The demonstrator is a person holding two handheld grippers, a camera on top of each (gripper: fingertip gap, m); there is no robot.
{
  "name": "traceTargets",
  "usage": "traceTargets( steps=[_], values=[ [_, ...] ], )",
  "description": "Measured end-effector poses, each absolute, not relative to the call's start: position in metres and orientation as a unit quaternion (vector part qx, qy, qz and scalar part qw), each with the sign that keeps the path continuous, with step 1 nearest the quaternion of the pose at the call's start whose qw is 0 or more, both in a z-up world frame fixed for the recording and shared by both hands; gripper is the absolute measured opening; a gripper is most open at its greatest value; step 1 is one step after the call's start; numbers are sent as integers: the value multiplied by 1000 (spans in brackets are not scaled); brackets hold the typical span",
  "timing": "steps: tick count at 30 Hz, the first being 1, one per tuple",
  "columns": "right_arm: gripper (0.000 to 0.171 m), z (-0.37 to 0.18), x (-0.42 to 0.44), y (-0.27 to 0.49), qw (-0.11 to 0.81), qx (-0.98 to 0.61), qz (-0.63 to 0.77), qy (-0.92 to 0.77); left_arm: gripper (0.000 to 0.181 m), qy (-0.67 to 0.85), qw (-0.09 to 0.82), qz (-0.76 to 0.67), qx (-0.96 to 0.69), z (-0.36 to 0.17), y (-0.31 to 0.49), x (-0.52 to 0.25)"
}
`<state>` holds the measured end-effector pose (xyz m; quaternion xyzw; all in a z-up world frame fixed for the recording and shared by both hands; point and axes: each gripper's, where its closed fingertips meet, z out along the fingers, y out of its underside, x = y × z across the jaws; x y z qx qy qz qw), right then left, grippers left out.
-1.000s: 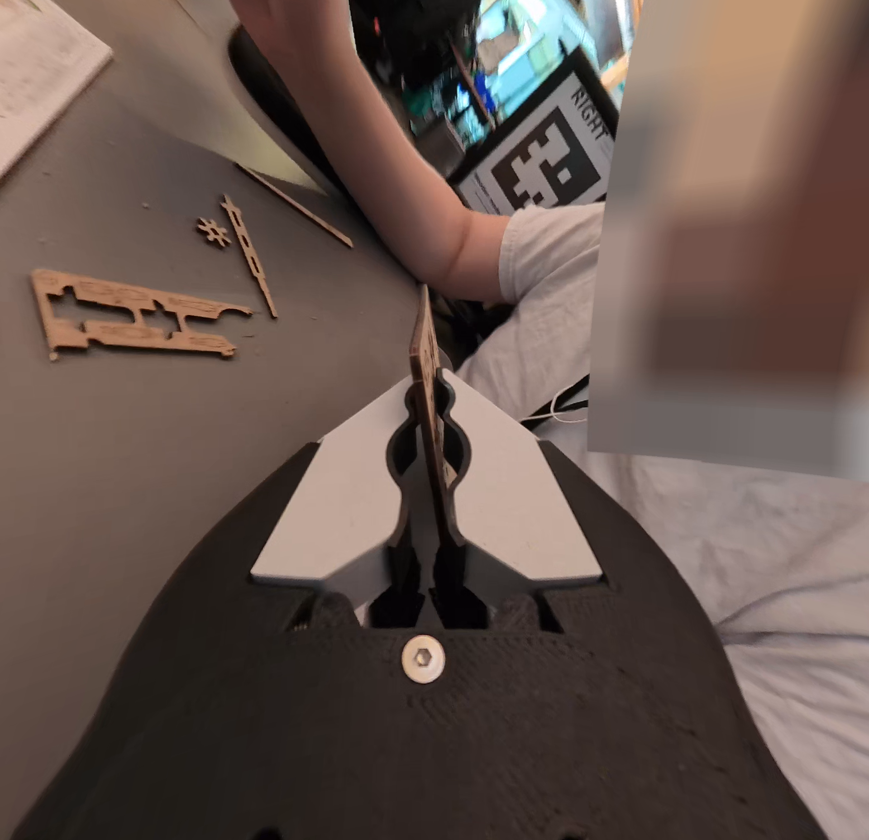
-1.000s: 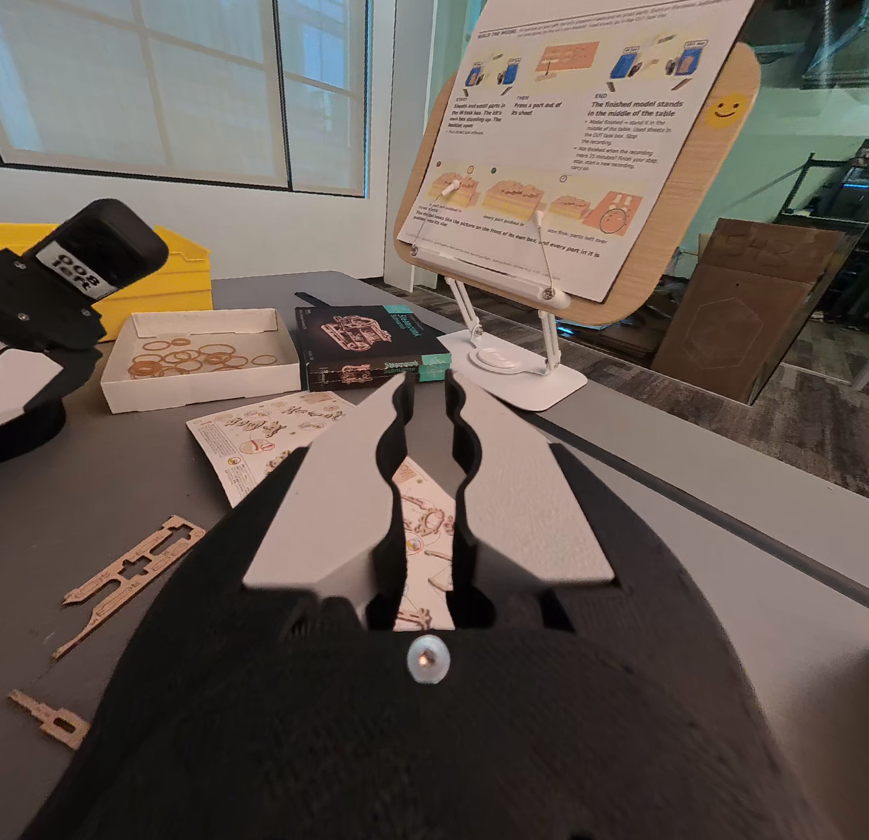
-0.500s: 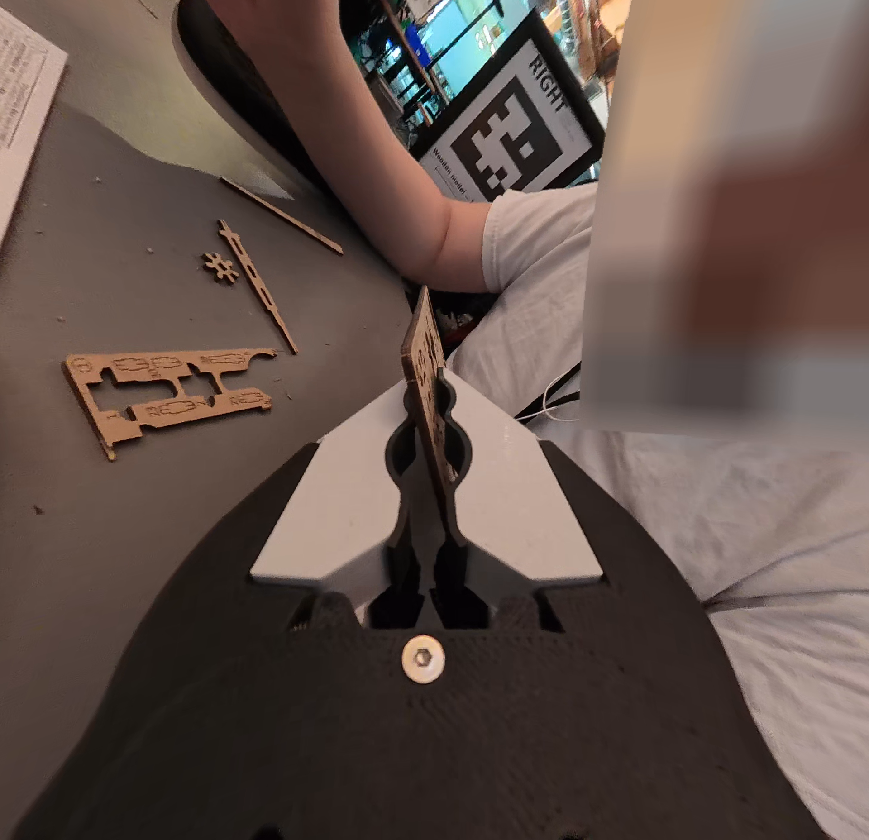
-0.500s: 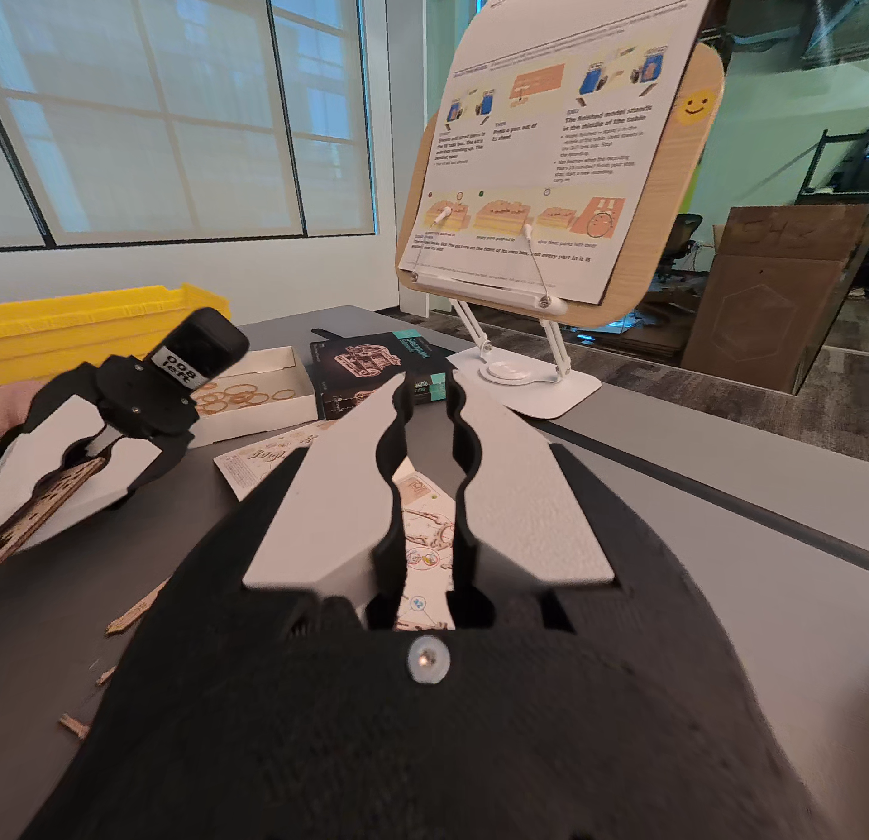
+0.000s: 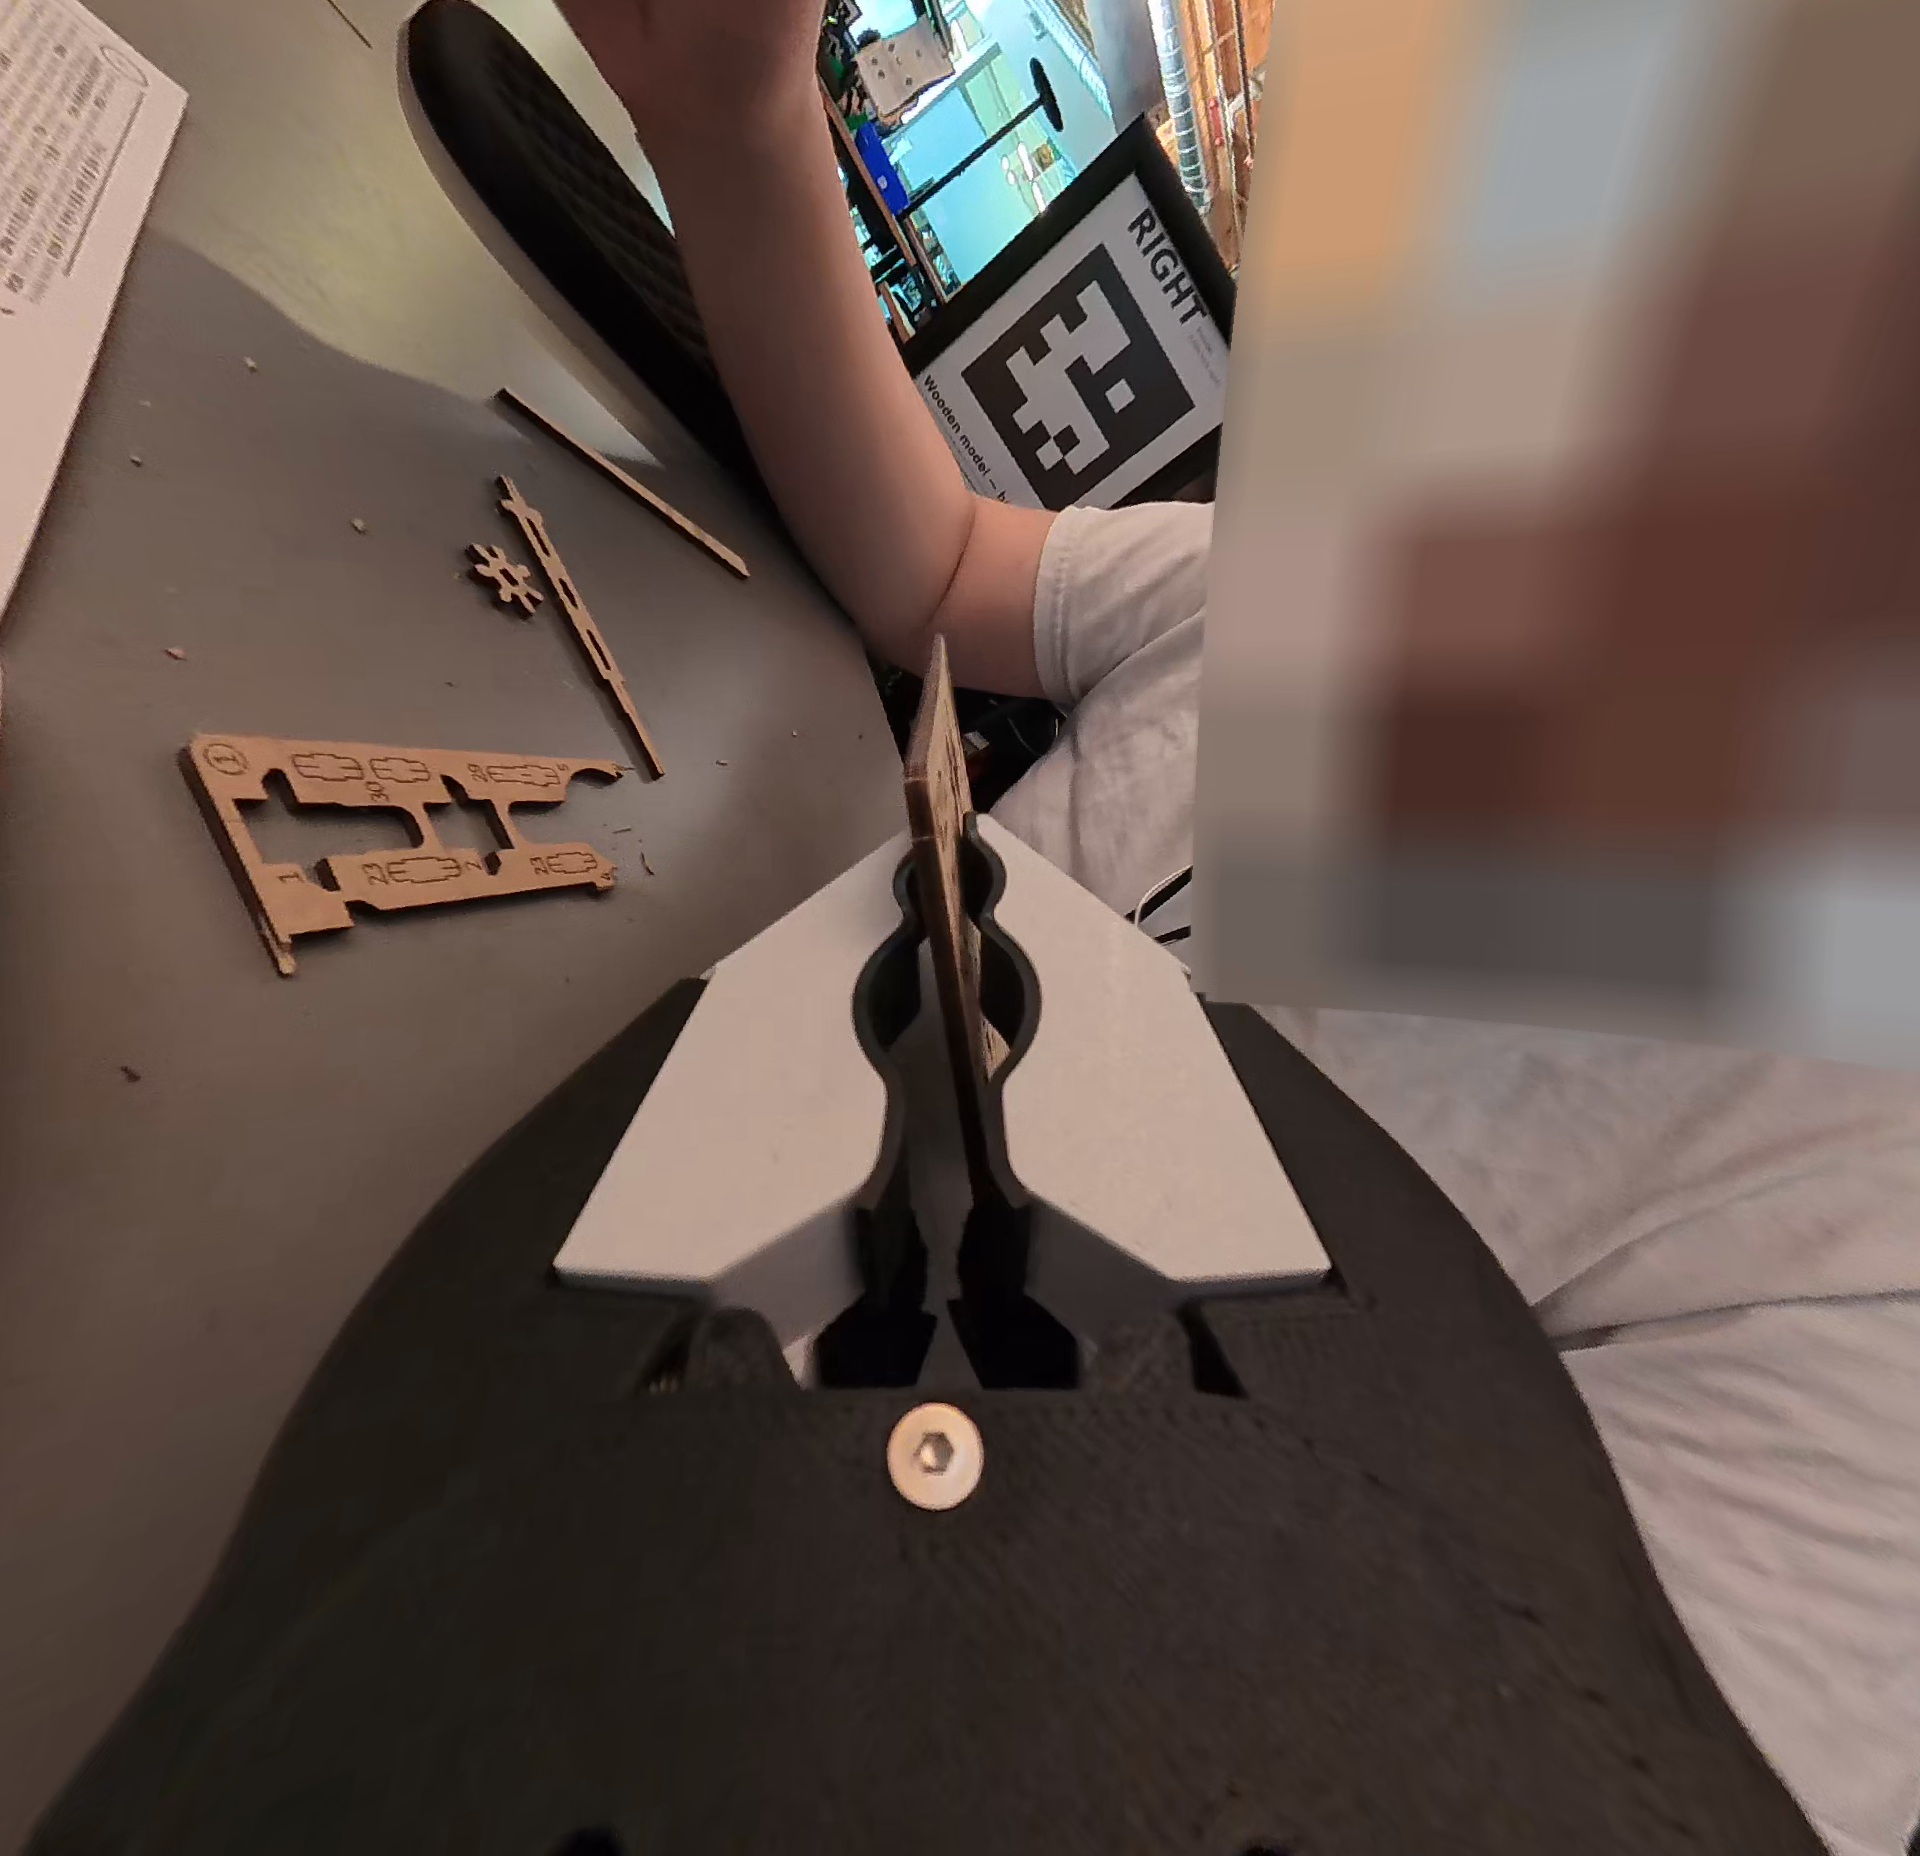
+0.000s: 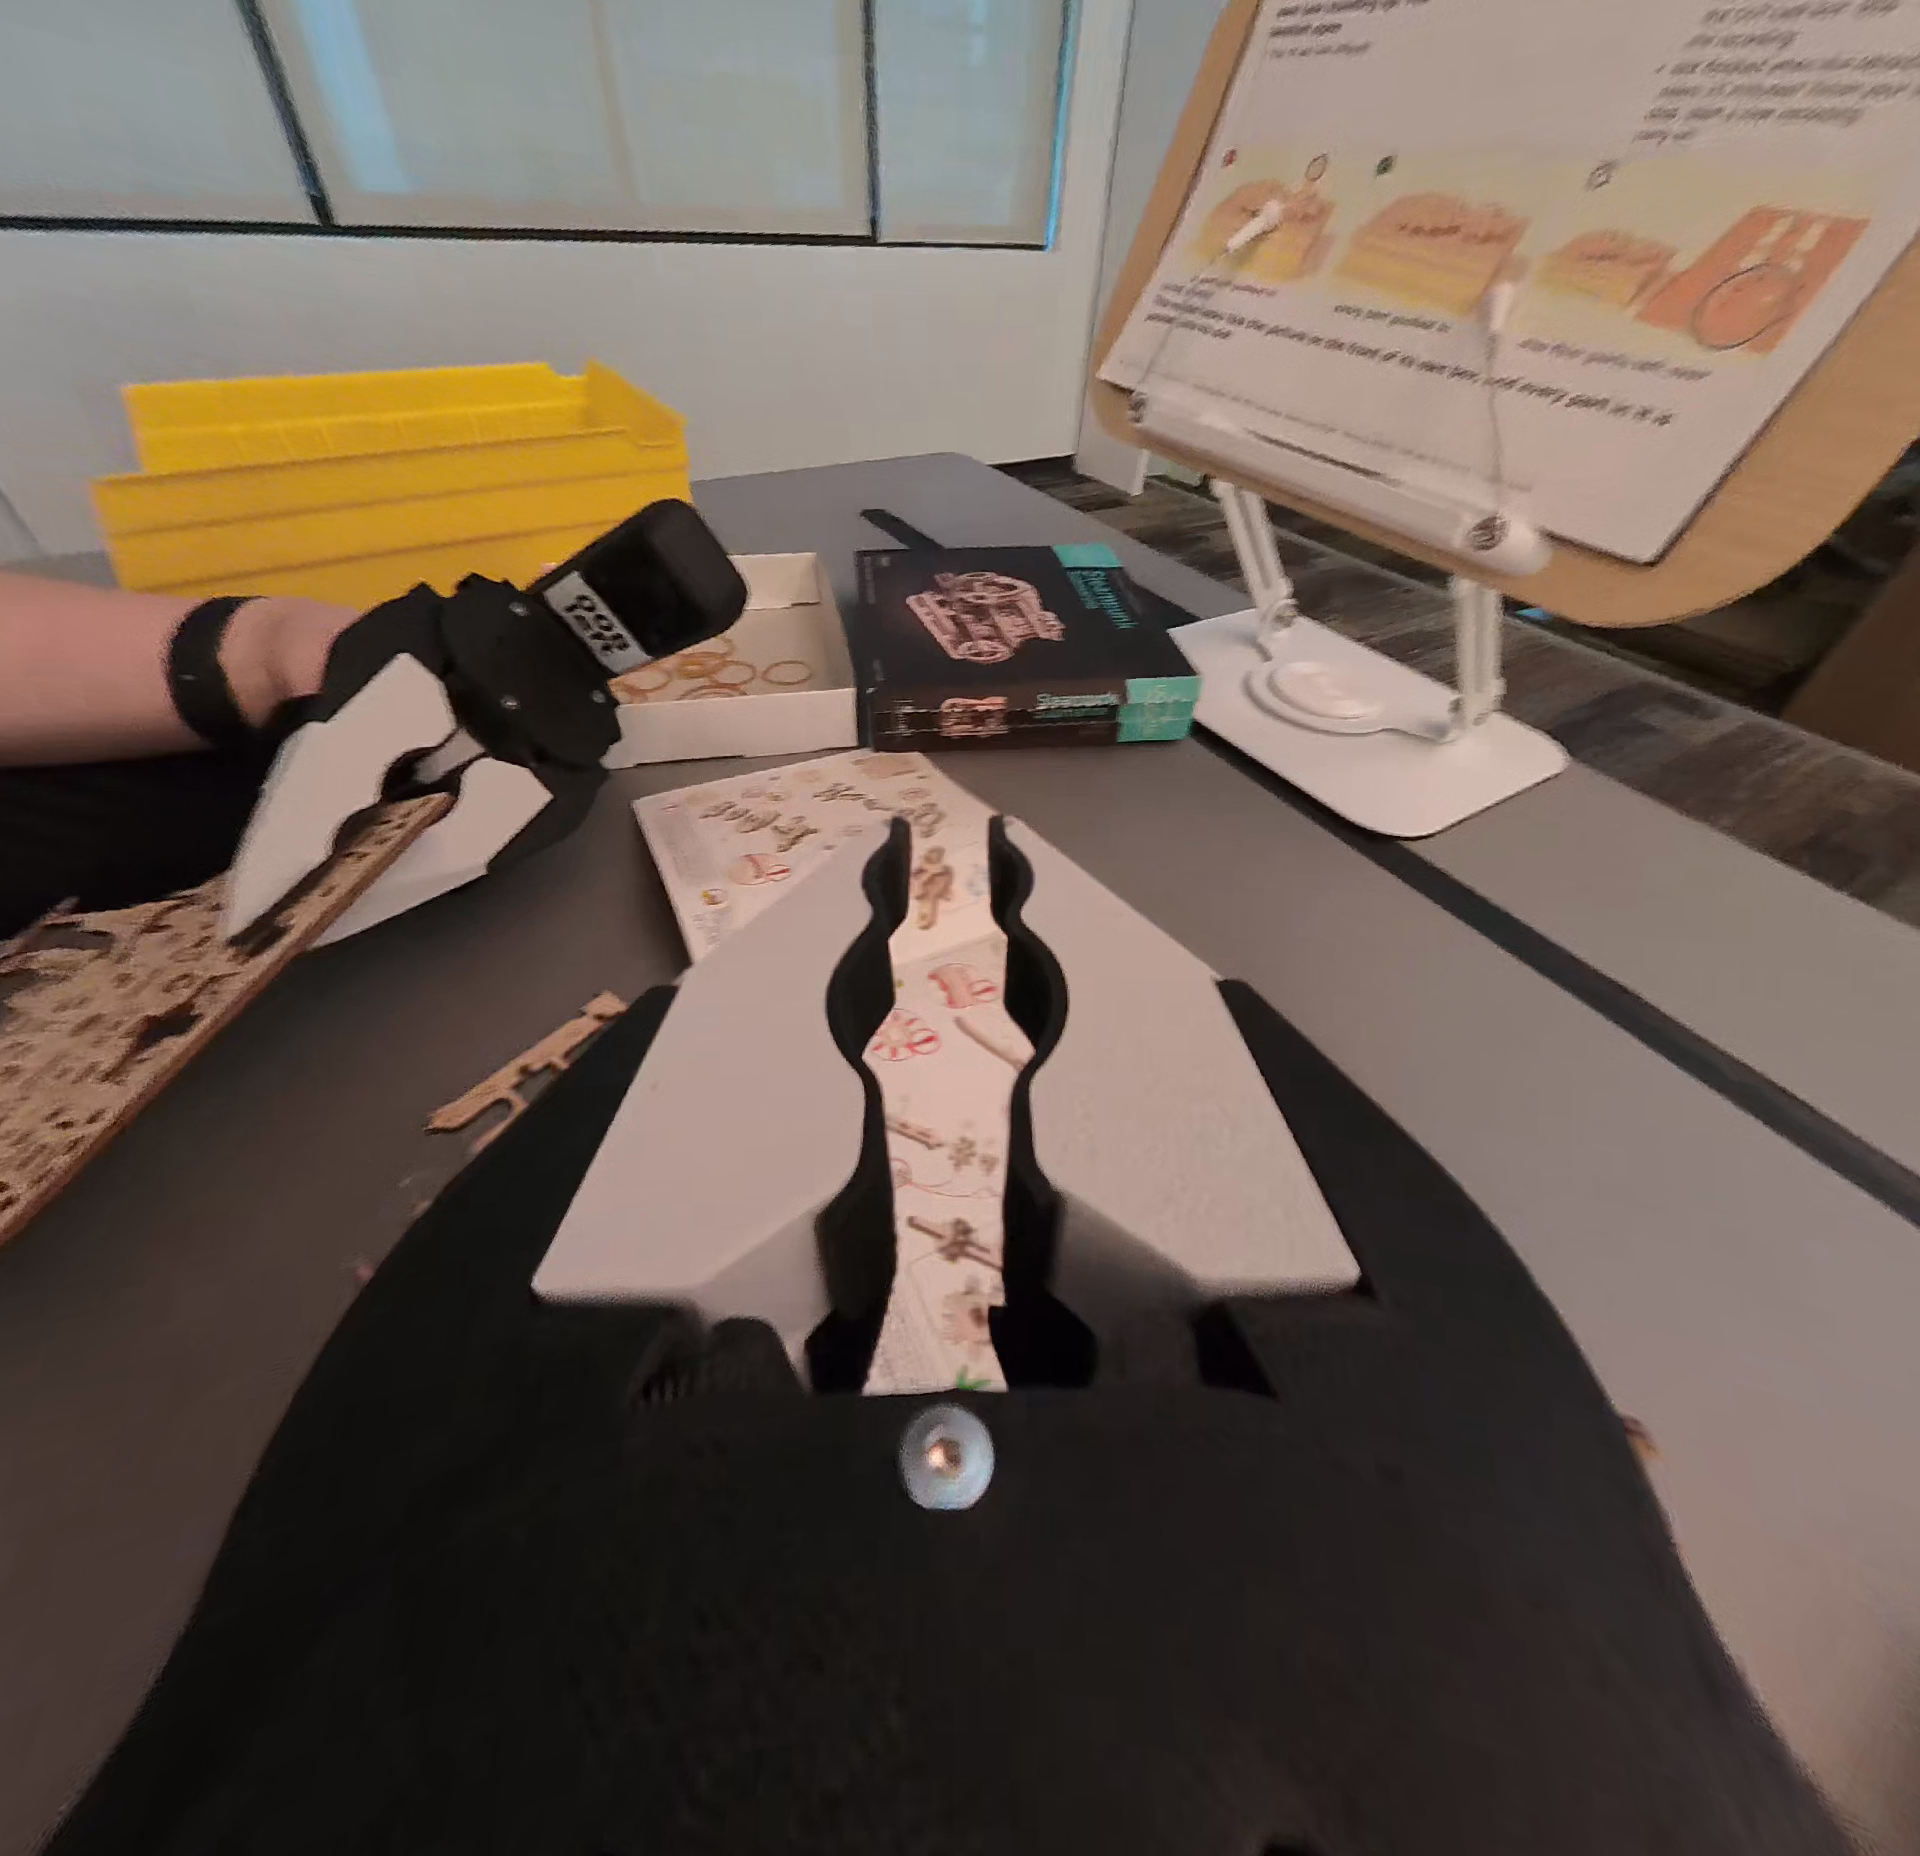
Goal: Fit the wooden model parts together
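Note:
My left gripper (image 5: 940,842) is shut on a thin laser-cut wooden sheet (image 5: 935,767), seen edge-on between the fingers. In the right wrist view the same gripper (image 6: 343,850) holds that sheet (image 6: 94,1017) flat, low over the table at the left. My right gripper (image 6: 948,840) is open with a narrow gap and empty, above a printed instruction sheet (image 6: 790,840). Loose wooden pieces lie on the grey table: a punched-out frame piece (image 5: 395,840), a slotted strip (image 5: 577,622), a small gear (image 5: 504,575) and a thin stick (image 5: 623,481).
A yellow bin (image 6: 395,476), a white box of rubber bands (image 6: 727,674) and a dark model box (image 6: 1018,653) stand at the back. A document stand (image 6: 1455,352) is at the right. A wooden piece (image 6: 530,1068) lies by my right gripper. A person's arm (image 5: 831,352) crosses the table edge. Some 20 cm of space lies between my two pairs of fingers. The small gear (image 5: 504,575) sits 11 cm or so from the ends of my left fingers.
The right wrist view has dropped and turned toward the table. My left gripper with the wooden sheet has come further into that view. The right gripper's gap looks unchanged.

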<state>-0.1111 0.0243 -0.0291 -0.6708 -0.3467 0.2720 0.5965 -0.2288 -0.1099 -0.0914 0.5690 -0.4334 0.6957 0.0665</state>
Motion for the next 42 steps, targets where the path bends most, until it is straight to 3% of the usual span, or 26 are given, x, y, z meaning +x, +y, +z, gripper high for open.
traceTargets(
  steps=[4, 32, 42],
  values=[
    [14, -22, -98, 34, 633, -668, 229, -317, 1, -431, 72, 697, 568, -92, -111, -229],
    [9, -40, -94, 45, 611, -704, 192, -308, 1, -433, 102, 685, 576, -101, -118, -229],
    [5, -14, -80, 43, 668, -665, 206, -262, 2, -431, 106, 684, 579, -102, -118, -228]
  ],
)
